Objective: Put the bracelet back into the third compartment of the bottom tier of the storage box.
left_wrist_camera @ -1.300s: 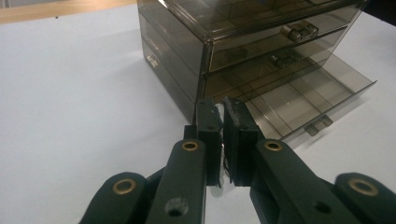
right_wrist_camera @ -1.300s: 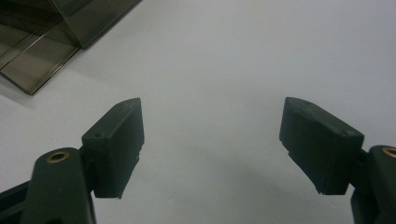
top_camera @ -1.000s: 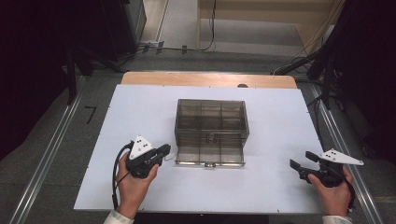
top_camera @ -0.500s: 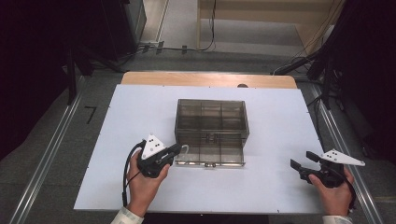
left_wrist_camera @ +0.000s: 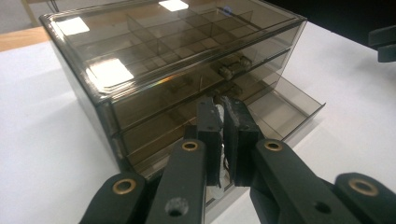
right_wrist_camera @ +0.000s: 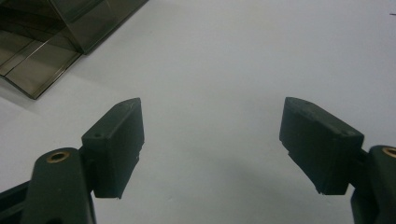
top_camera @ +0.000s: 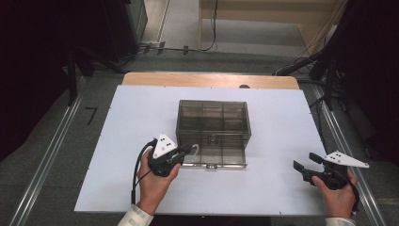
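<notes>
Lower the small whitish object (left_wrist_camera: 218,140) clenched in the left tongs (left_wrist_camera: 223,135) gently into the open bottom drawer (top_camera: 221,157) of the smoky drawer box (top_camera: 212,123), right tongs (right_wrist_camera: 210,144) released, well apart.

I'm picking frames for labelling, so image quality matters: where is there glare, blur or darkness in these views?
Left gripper view: bright lamp reflections glare on the smoky drawer box top, and the near jaws look soft. Right gripper view: even light on the white table, sharp enough. High view: table well lit, surroundings nearly black.
</notes>
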`<move>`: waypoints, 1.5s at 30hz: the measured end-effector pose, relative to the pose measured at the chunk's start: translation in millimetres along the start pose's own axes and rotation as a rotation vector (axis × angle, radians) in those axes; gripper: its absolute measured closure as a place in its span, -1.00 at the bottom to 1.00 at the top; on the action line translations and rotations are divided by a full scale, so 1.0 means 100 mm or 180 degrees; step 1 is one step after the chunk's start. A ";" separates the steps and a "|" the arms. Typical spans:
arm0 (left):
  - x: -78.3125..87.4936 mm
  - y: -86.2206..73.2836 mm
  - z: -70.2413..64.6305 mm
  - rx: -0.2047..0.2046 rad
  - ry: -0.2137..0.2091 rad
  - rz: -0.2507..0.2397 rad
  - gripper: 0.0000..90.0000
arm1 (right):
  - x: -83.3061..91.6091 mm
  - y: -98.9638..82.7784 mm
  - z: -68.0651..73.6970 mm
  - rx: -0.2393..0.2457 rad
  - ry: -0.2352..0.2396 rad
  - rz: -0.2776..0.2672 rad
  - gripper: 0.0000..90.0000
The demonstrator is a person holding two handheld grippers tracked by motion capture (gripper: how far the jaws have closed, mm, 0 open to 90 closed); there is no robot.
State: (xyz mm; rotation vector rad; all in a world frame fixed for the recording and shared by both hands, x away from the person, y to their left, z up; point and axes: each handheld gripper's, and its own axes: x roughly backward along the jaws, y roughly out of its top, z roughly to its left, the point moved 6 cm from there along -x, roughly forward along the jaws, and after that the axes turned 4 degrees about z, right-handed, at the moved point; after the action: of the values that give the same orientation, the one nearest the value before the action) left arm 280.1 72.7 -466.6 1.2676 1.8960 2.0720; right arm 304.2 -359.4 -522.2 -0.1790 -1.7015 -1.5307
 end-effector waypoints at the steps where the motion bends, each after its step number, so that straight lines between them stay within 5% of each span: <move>1: -0.01 0.01 0.00 0.0004 -0.0001 -0.0008 0.93 | 0.00 0.00 0.00 0.0005 0.0001 0.0001 -0.55; 45: -0.50 0.23 -0.39 -0.0076 -0.0284 -0.0062 0.93 | 0.00 -0.01 0.00 -0.0010 0.0027 0.0005 -0.55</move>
State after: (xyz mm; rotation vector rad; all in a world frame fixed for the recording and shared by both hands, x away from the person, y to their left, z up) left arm 300.5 9.2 -469.3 1.3077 1.8337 1.9874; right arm 304.0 -359.5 -522.9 -0.1755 -1.6921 -1.5310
